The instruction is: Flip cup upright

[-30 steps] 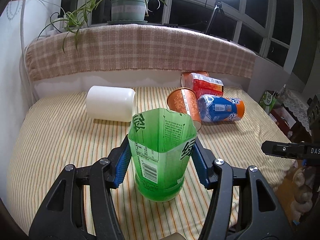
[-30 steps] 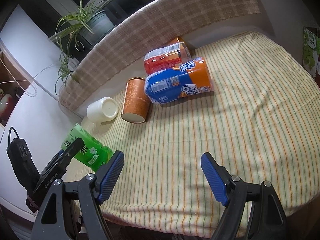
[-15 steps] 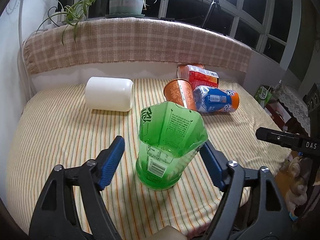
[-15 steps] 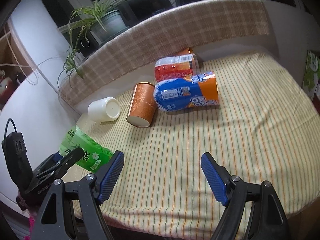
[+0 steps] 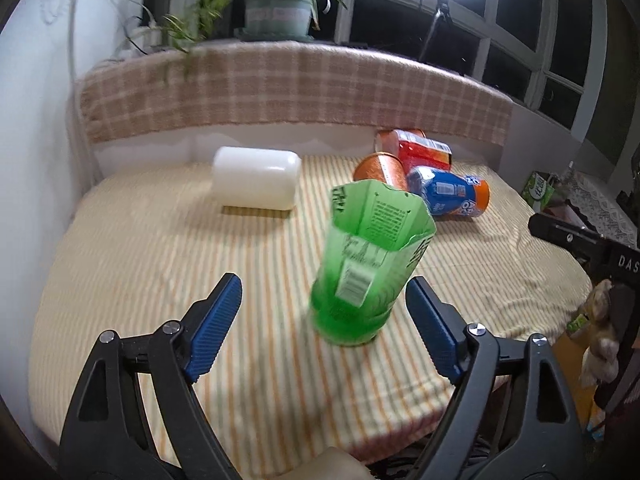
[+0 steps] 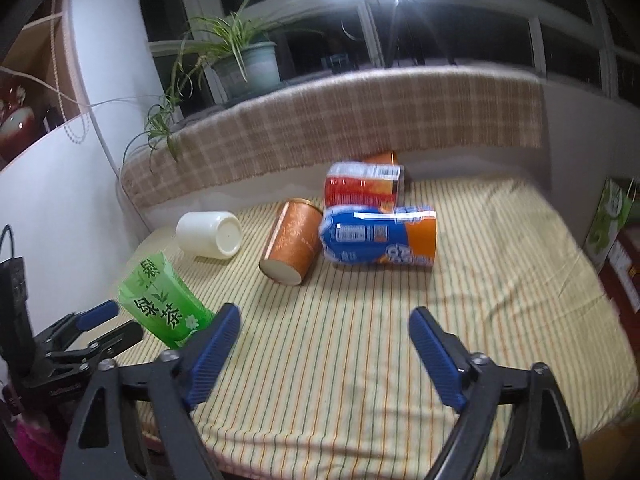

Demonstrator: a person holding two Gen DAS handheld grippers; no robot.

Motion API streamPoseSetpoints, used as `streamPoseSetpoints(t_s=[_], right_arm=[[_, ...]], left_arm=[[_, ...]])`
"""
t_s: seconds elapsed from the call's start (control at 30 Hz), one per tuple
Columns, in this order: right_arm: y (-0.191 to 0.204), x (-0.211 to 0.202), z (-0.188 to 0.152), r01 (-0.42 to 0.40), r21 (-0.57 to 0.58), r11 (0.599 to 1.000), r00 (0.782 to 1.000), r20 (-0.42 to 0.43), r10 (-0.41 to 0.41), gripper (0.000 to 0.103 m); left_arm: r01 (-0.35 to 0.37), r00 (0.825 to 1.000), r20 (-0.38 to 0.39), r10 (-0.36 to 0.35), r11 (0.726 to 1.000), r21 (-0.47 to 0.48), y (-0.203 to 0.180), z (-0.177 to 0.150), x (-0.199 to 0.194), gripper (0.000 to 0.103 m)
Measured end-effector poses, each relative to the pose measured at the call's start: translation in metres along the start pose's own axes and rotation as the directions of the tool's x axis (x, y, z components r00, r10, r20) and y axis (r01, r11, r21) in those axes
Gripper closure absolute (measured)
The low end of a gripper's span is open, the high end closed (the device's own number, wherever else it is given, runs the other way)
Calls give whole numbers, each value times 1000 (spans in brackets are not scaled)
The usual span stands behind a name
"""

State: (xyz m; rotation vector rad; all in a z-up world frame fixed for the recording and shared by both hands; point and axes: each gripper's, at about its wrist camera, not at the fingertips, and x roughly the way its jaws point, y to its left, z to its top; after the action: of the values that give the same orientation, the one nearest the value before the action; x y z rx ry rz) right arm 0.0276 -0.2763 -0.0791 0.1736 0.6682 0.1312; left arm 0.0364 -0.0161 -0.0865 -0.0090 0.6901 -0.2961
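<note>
A green cut-bottle cup [image 5: 370,264] stands upright on the striped cloth, mouth up; it also shows in the right wrist view [image 6: 166,302]. My left gripper [image 5: 322,316] is open and drawn back, its blue pads either side of the cup and clear of it. My right gripper [image 6: 324,348] is open and empty over bare cloth. A white cup [image 5: 256,178], an orange cup [image 6: 292,246], a blue-orange cup [image 6: 380,236] and a red cup [image 6: 362,186] lie on their sides further back.
The striped tablecloth [image 5: 140,260] ends at a front edge close to both grippers. A checked cloth ledge [image 5: 280,92] with a potted plant [image 5: 276,12] runs behind. A white wall [image 6: 60,200] is on the left. Boxes [image 6: 608,224] stand off the right edge.
My left gripper has opened, let go of the green cup and pulled back; the cup stays standing. My right gripper has tilted up toward the lying cups.
</note>
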Motion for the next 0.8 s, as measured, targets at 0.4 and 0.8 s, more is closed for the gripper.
streamPoseSetpoints(t_s=[0.4,0.8], right_arm=[[34,-32,7,142,-115,983,978,170,-121,8],[42,-48,11,205,-103,973,950,260,-172,0]], left_arm=[[-283,908,314,276,959,-24,-3,-1,-82,0],[-286,903,333,273,958,-10,-14,-1,-93,0]])
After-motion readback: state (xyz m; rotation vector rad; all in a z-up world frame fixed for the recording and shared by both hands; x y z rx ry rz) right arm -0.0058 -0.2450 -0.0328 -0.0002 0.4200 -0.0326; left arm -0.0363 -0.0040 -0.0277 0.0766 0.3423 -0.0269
